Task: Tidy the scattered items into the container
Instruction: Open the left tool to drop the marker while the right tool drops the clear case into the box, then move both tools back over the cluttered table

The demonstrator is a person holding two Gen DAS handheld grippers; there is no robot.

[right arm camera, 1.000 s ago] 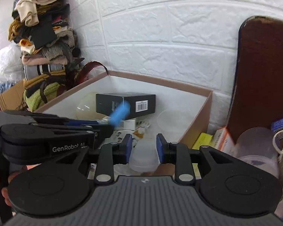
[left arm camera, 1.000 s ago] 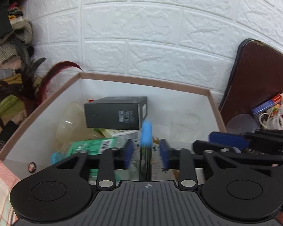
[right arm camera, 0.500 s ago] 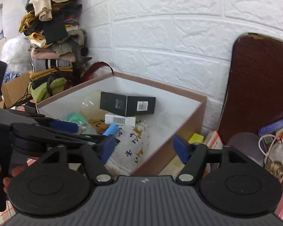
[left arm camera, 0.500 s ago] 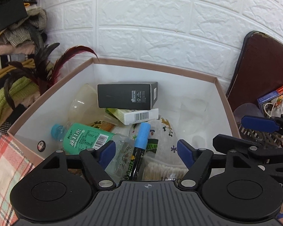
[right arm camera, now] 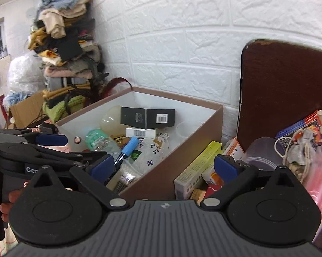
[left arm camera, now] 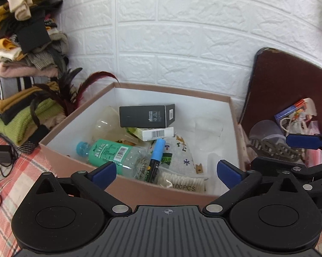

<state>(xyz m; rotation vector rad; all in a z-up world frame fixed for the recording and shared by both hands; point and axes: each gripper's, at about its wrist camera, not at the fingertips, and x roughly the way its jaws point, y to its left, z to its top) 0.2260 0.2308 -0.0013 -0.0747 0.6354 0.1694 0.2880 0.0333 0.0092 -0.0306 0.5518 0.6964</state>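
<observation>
Nearest the left wrist camera, the left gripper (left arm camera: pixel 166 172) hangs over the near wall of the box (left arm camera: pixel 139 189), its blue-padded fingers (left arm camera: pixel 102 174) wide apart and opening, with nothing between them. The right gripper (right arm camera: pixel 163 168) sits beside it to the right, over the box's right near corner, its fingers (right arm camera: pixel 225 168) likewise spread and opening on nothing. A plaid cloth (left arm camera: pixel 17 171) covers the table at the left. Inside the box, a pack of cotton swabs (left arm camera: pixel 182 182) lies against the near wall, and a marker (left arm camera: pixel 155 156) with a blue cap rests tilted beside a green-labelled bottle (left arm camera: pixel 109 155) lying on its side. Behind them are a patterned cloth (left arm camera: pixel 182 152), a white carton (left arm camera: pixel 156 133) and a black carton (left arm camera: pixel 147 115) stacked on it, with a clear cup (left arm camera: pixel 208 125) at the far right. Outside the box on the right lie a yellow carton (right arm camera: pixel 198 167) and other clutter. A brown board (right arm camera: pixel 285 94) leans on the white brick wall (left arm camera: pixel 182 42), and folded clothes (left arm camera: pixel 21 42) are piled at the far left.
</observation>
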